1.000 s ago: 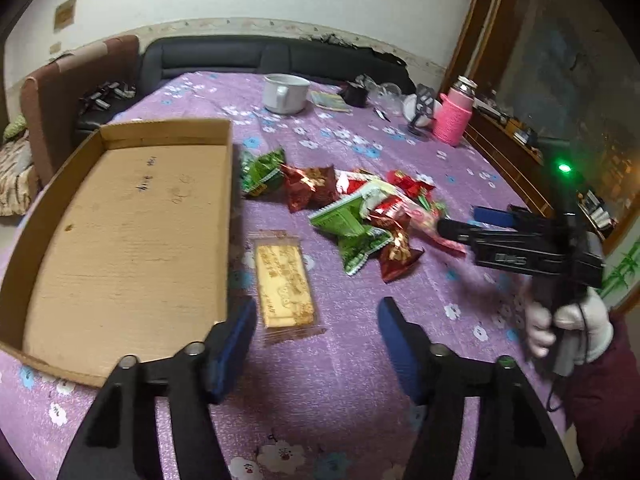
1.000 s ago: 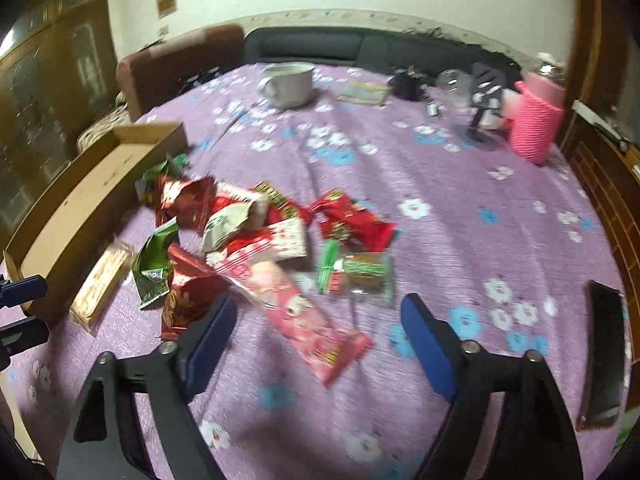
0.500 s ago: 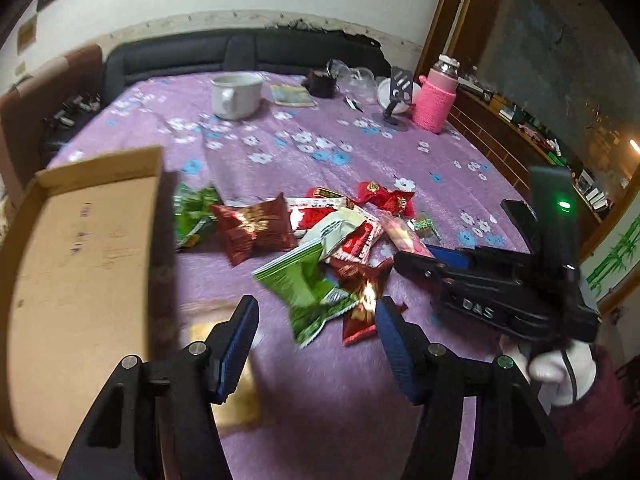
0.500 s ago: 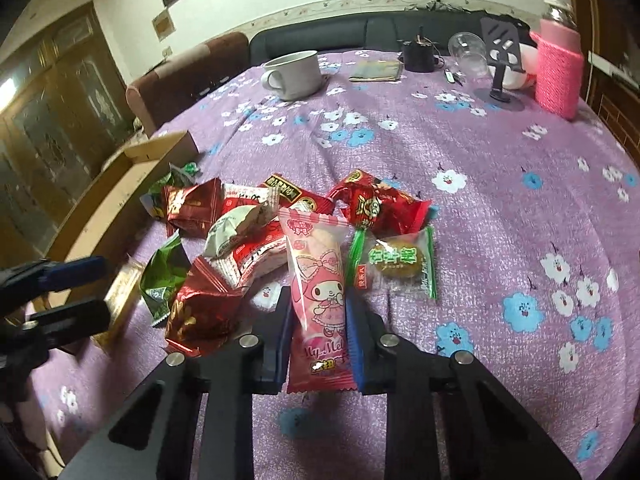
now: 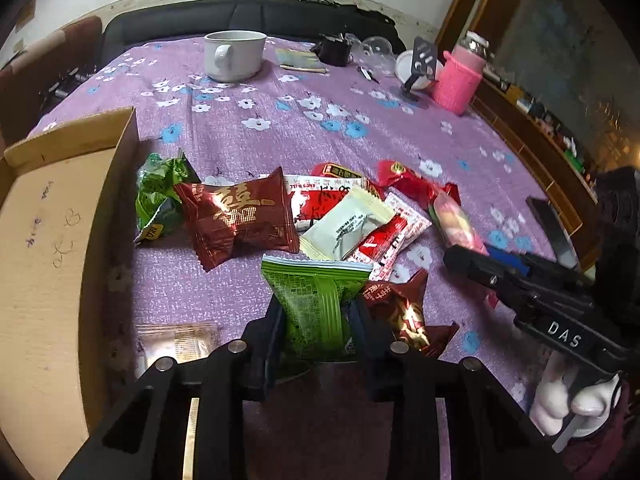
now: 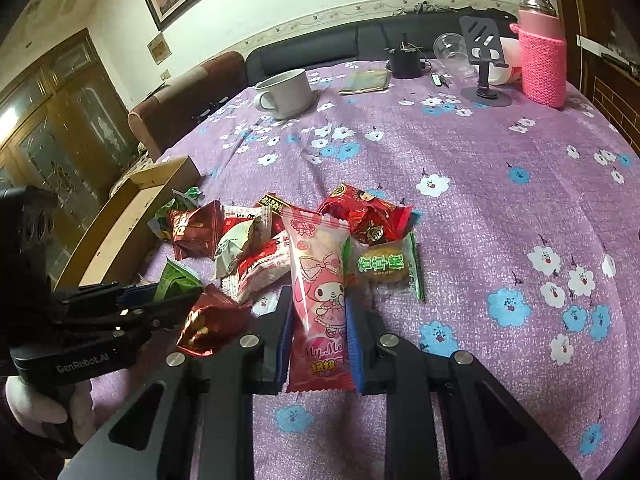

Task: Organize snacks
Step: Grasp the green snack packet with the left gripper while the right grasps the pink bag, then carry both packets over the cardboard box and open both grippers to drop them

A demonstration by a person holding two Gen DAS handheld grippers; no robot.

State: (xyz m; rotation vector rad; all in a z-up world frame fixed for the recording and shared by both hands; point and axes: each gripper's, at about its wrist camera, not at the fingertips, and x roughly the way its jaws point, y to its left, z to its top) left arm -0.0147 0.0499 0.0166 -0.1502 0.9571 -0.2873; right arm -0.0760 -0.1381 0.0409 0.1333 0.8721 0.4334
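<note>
Almost all of the sorting is still waiting to be done. The cardboard tray (image 5: pixel 60 240), running down the left side of the left wrist view, is showing only bare cardboard in the part that is visible; no snack is lying in it there.

Two pickups are under way at once. The left gripper (image 5: pixel 316 320), low in the centre of its own view, has just been closing, and its jaws are now pressing on either side of a green snack packet (image 5: pixel 312 300). The right gripper (image 6: pixel 318 328), low in the centre of its view, is clamping a pink cartoon-printed snack packet (image 6: pixel 320 288) between its blue pads (image 6: pixel 354 344). Whether either packet is already clear of the purple flowered tablecloth (image 6: pixel 500 208) is hard to tell.

The rest of the snacks are lying loose in a heap at mid-frame: a dark red foil packet (image 5: pixel 240 216), a crumpled green packet (image 5: pixel 158 196) just beside the tray wall, a white sachet (image 5: pixel 348 224), red-and-white wrappers (image 5: pixel 384 240), a bright red packet (image 6: pixel 368 216), a clear-wrapped pastry with a green label (image 6: pixel 382 268) touching the pink packet, and another dark red foil packet (image 5: pixel 400 312) just right of the left jaws. A clear-wrapped biscuit pack (image 5: pixel 176 342) is lying at lower left beside the tray.

By my reading, these two packets are the first ones heading for the tray, with the whole heap still left to move.
</note>
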